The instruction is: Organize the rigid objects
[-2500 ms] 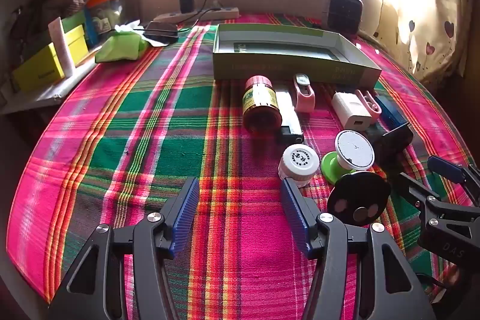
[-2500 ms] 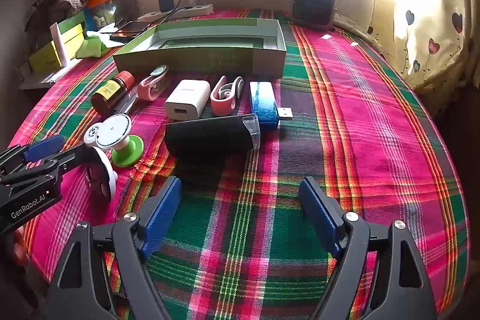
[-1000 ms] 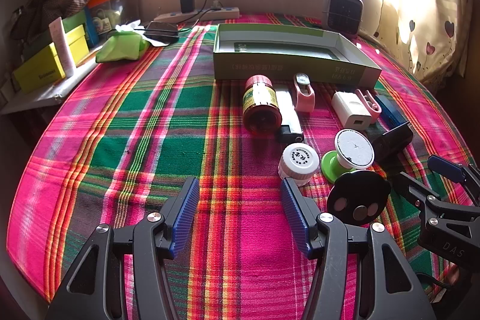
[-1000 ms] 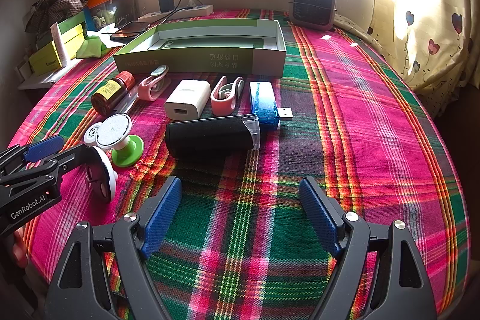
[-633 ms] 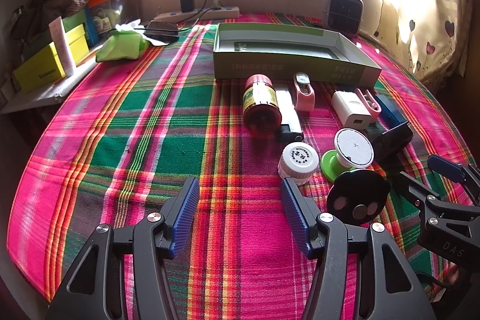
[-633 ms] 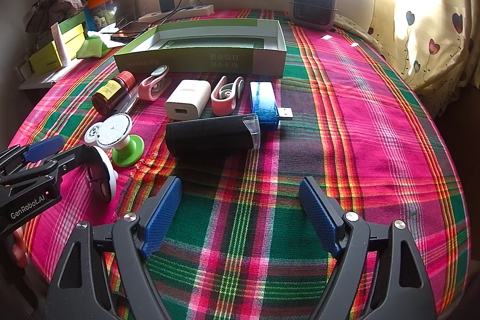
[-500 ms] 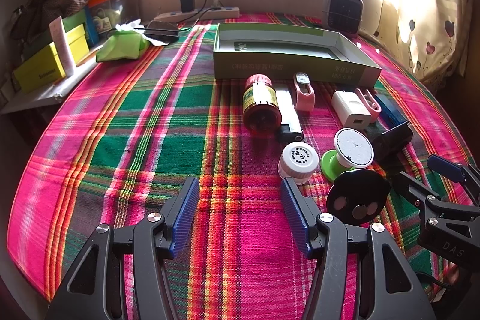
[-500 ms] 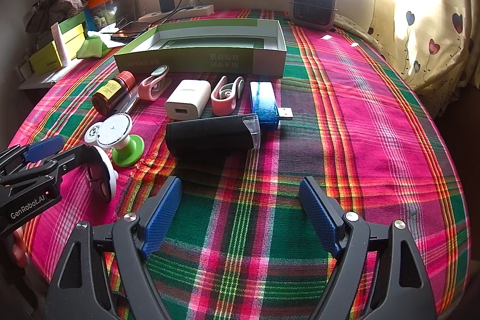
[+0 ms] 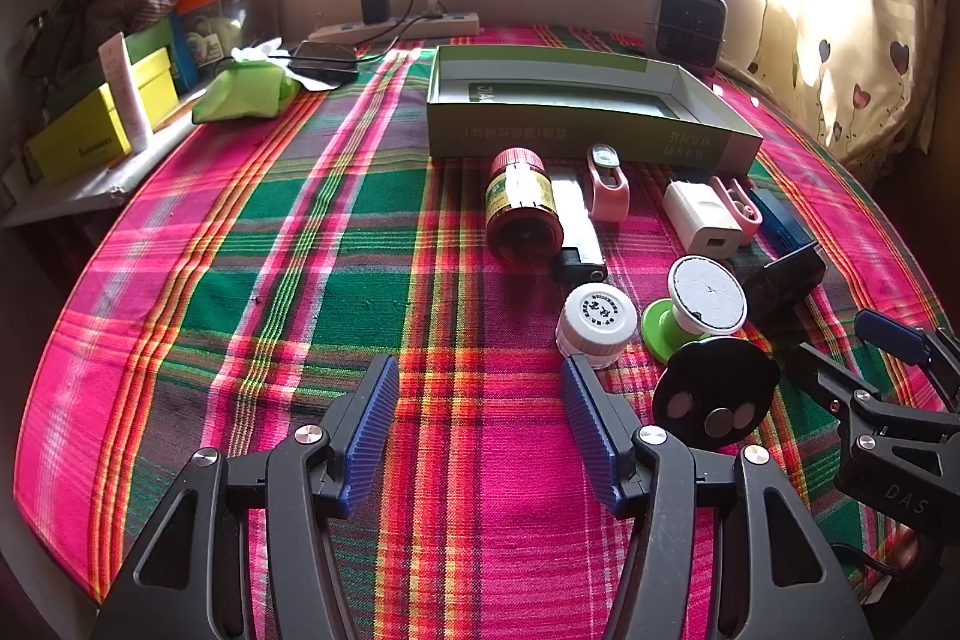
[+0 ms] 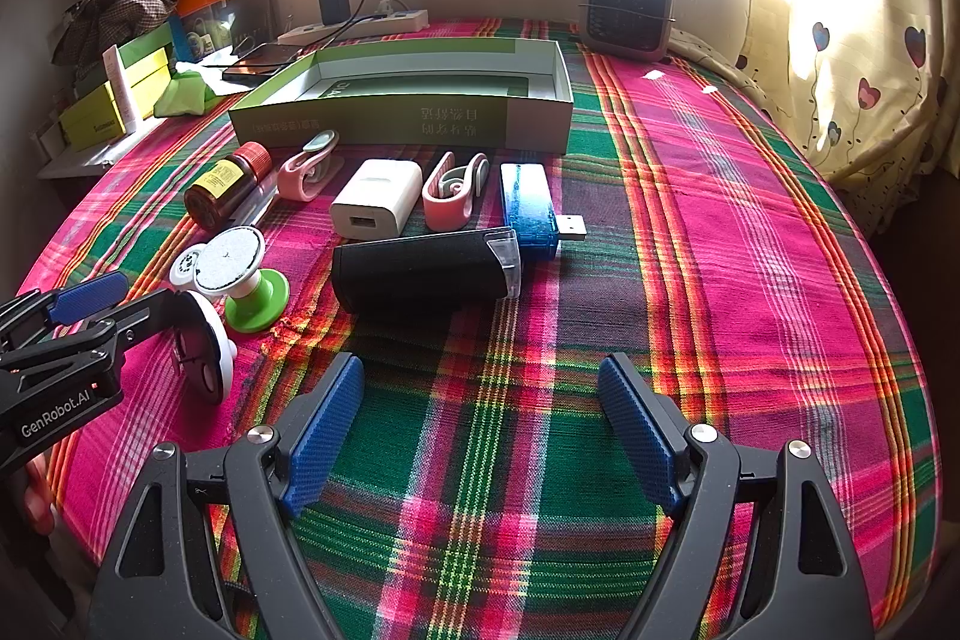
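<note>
An open green box (image 9: 591, 112) (image 10: 414, 100) stands on the plaid cloth. In front of it lie an amber bottle with a red cap (image 9: 522, 208) (image 10: 225, 184), two pink clips (image 9: 607, 184) (image 10: 453, 196), a white charger (image 9: 699, 217) (image 10: 375, 205), a blue USB stick (image 10: 528, 208), a black case (image 10: 423, 274), a white-capped jar (image 9: 594, 319) and a green-footed white knob (image 9: 696, 304) (image 10: 240, 274). My left gripper (image 9: 480, 424) is open and empty, near the jar. My right gripper (image 10: 480, 424) is open and empty, just short of the black case.
A black round magnetic disc (image 9: 714, 397) lies by the left gripper's right finger. A small heater (image 10: 630, 7) and a power strip (image 9: 396, 28) stand at the back. Yellow boxes (image 9: 90, 130) and a green pouch (image 9: 246, 91) crowd the left edge.
</note>
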Available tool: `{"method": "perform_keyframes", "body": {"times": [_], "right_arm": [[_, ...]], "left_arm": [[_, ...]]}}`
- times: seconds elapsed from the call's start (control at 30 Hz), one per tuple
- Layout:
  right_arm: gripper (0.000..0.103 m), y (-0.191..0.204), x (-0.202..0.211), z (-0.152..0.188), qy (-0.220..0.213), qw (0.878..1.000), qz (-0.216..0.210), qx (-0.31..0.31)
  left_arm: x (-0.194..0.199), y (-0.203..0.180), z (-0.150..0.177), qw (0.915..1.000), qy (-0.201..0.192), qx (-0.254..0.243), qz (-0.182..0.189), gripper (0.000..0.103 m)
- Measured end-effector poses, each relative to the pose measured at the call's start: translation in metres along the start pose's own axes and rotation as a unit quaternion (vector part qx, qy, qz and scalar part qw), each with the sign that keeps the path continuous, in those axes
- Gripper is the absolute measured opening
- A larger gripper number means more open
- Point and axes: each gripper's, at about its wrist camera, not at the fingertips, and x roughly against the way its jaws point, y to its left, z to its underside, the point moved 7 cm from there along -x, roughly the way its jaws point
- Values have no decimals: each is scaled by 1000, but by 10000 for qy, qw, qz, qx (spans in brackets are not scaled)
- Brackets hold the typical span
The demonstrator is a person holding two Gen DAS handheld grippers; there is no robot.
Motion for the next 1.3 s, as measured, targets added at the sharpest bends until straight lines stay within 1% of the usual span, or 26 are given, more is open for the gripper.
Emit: {"method": "perform_keyframes", "body": {"times": [0.2, 0.33, 0.4, 0.53, 0.67, 0.73, 0.87, 0.97, 1.07, 1.17, 1.3], "right_arm": [[81, 0, 1, 2, 1, 10000, -13, 3], [81, 1, 2, 6, 8, 9999, -148, 88], [81, 3, 4, 2, -11, 9994, -325, 86], [81, 9, 13, 3, -127, 9966, -810, 92], [81, 25, 24, -6, -331, 9903, -1302, 368], [81, 37, 24, -7, -317, 9859, -1535, 588], [81, 59, 22, -8, -288, 9793, -1713, 1038], [81, 72, 18, -8, -228, 9740, -1863, 1265], [80, 83, 13, -7, -147, 9706, -1923, 1439], [73, 92, 8, -6, -73, 9672, -1999, 1566], [60, 100, 0, -4, 53, 9661, -2030, 1596]], "left_arm": [[1, 0, 1, 10000, 19, -2, 31, 55], [1, 2, -1, 9999, 28, 60, 158, 55], [0, 7, -1, 9995, 31, 135, 279, 55], [3, 11, -2, 9976, 107, 296, 624, 55], [4, 10, -2, 9971, 171, 139, 735, 55], [3, 10, -2, 9968, 192, 88, 777, 55], [3, 12, -4, 9955, 224, 153, 913, 55], [2, 14, -6, 9947, 251, 188, 974, 55], [2, 16, -7, 9944, 268, 183, 1003, 55], [3, 19, -7, 9939, 282, 213, 1040, 55], [3, 20, -8, 9932, 277, 226, 1112, 55]]}}
